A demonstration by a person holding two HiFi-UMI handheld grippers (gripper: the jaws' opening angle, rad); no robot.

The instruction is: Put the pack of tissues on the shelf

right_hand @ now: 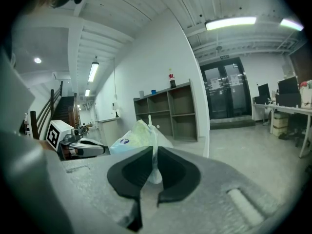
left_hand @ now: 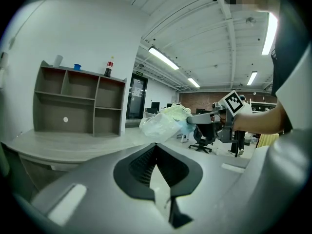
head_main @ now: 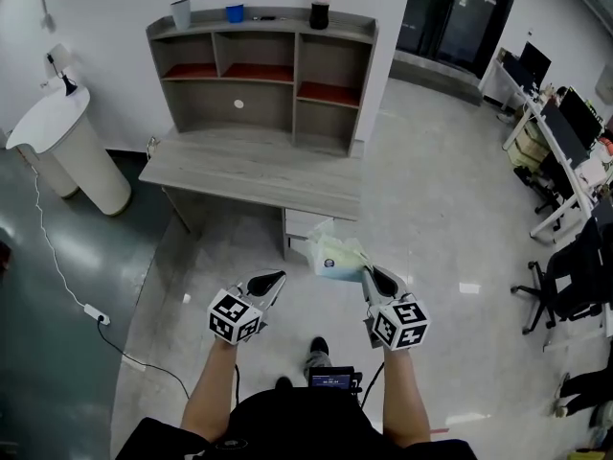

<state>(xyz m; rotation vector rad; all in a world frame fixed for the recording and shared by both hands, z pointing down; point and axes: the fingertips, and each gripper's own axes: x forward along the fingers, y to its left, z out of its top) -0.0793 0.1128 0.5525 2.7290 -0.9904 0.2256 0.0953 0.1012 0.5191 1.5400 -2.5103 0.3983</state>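
Note:
The pack of tissues (head_main: 333,255), pale green and white in loose clear wrap, hangs above the floor in front of the desk. My right gripper (head_main: 367,271) is shut on the wrap at the pack's near end; its own view shows the film pinched between the jaws (right_hand: 152,150), with the pack (right_hand: 132,138) beyond. My left gripper (head_main: 278,276) is beside it to the left, shut and holding nothing (left_hand: 156,147). From there the pack (left_hand: 163,123) shows off to the right. The grey shelf unit (head_main: 259,65) stands on the desk (head_main: 249,175) ahead.
A cola bottle (head_main: 320,3), a blue cup (head_main: 235,12) and a grey cup (head_main: 181,13) stand on the shelf's top. A white round stand (head_main: 57,142) is at the left, a cable with a power strip (head_main: 96,314) on the floor, office chairs (head_main: 565,276) at the right.

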